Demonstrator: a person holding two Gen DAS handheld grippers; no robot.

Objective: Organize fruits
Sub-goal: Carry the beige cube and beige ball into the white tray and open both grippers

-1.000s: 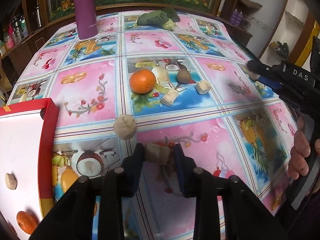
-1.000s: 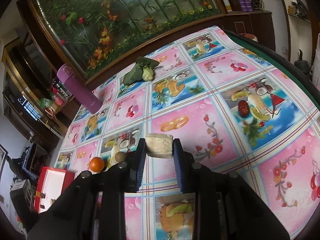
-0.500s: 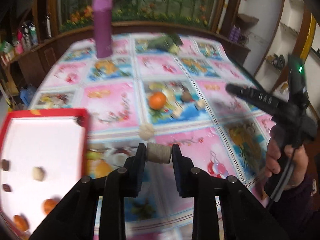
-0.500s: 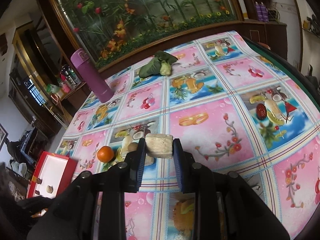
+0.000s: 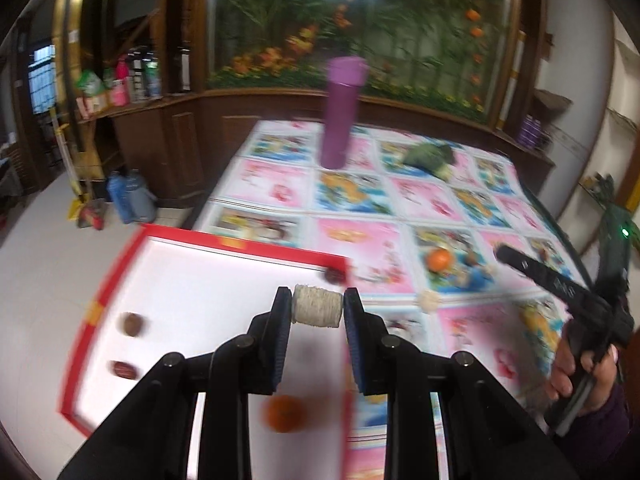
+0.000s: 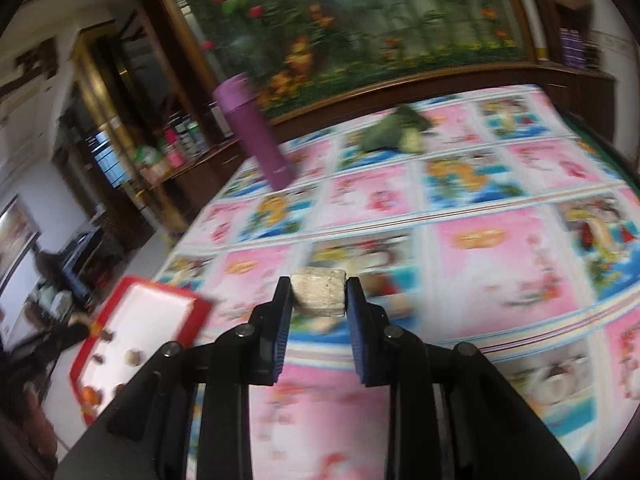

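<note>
Red-rimmed and white inside, the tray (image 5: 224,300) now fills the lower left of the left wrist view, where a second ago only its corner showed; the left gripper (image 5: 317,312) has swung over from the fruit-print tablecloth (image 5: 384,264) and hangs above the tray's right part. Its jaws stay clamped on a pale fibrous chunk (image 5: 317,311). That piece looks about ready to drop beside the orange (image 5: 285,414) and dark fruits already inside. The right gripper (image 6: 318,300) has also turned toward the tray (image 6: 152,320), still squeezing its own pale block (image 6: 318,293) above the tablecloth (image 6: 500,268), well short of the tray.
</note>
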